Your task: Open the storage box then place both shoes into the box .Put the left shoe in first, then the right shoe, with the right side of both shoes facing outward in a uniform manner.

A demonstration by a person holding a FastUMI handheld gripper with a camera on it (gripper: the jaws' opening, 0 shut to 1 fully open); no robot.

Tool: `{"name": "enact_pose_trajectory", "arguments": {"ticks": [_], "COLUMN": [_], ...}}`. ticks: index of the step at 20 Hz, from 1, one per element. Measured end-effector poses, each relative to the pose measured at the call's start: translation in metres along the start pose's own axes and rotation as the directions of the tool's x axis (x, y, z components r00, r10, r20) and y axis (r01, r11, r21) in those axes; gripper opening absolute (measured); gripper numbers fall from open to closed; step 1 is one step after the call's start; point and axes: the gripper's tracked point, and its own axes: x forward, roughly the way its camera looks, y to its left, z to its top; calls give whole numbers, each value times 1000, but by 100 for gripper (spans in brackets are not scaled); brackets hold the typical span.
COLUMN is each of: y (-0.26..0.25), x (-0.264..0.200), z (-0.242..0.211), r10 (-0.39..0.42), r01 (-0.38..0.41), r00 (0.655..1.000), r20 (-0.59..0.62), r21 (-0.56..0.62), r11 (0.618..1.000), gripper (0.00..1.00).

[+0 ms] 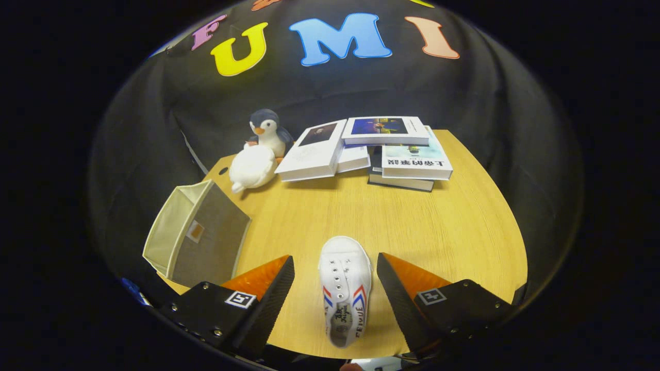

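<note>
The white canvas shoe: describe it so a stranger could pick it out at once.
Start at the round light wooden table, with a stack of books and a plush penguin at its far side. At the near edge, the white canvas shoe lies between the open fingers of the hand-held gripper, toe pointing toward the books. Red and blue chevron stripes on its sides set it apart.

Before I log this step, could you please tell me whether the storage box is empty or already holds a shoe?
Empty as far as visible: the storage box shows only bare lining; the white shoe lies on the table, between the open tool's fingers.
</note>
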Motion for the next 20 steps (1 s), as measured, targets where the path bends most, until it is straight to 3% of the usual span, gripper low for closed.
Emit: {"name": "enact_pose_trajectory", "arguments": {"ticks": [8,20], "y": [-30,-44], "x": [20,51], "z": [-55,-98], "r10": [-3,-47], "r01": [-3,-12], "r00": [992,961], "r20": [-125,-274], "r21": [-48,-207], "r11": [999,978], "gripper": [98,98]}}
